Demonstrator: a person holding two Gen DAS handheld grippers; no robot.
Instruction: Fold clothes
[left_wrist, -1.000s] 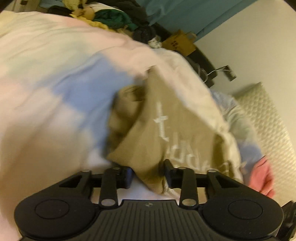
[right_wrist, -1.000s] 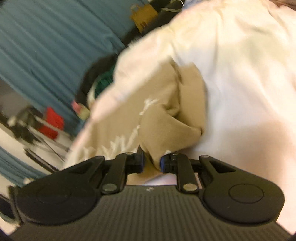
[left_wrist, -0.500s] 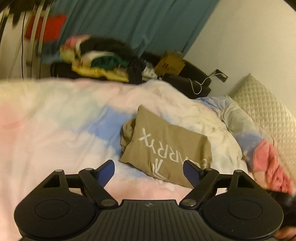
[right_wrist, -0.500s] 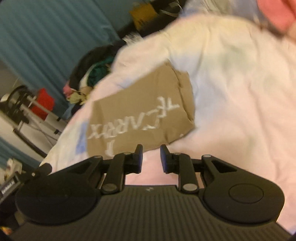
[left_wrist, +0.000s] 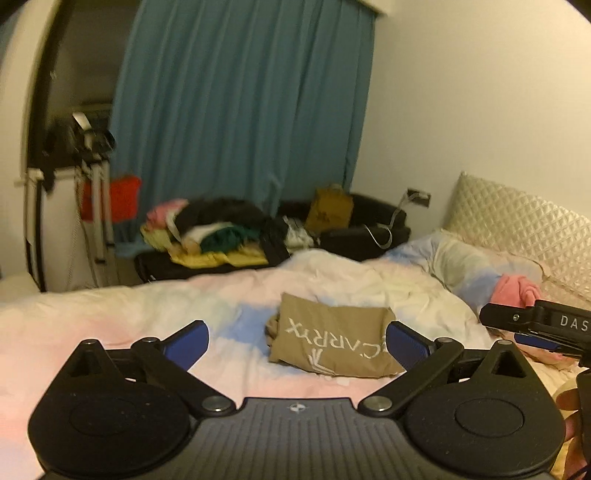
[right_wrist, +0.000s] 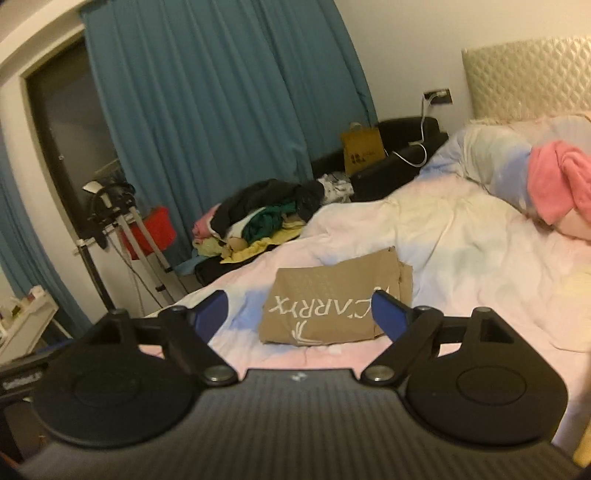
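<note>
A tan folded shirt (left_wrist: 332, 341) with white lettering lies flat on the pastel bed cover (left_wrist: 110, 332). It also shows in the right wrist view (right_wrist: 332, 299). My left gripper (left_wrist: 297, 341) is open and empty, held back from the shirt above the bed. My right gripper (right_wrist: 299, 310) is open and empty too, also back from the shirt. Part of the right gripper's body (left_wrist: 539, 325) shows at the right edge of the left wrist view.
A pile of mixed clothes (left_wrist: 207, 232) lies beyond the bed's far side before a blue curtain (left_wrist: 240, 110). A pink garment (right_wrist: 557, 181) lies on the pillows near the quilted headboard (right_wrist: 524, 77). A brown paper bag (right_wrist: 362, 147) stands on a black bench.
Both grippers let go of the tan shirt, opened wide and pulled back and up. The shirt now lies folded flat on the bed.
</note>
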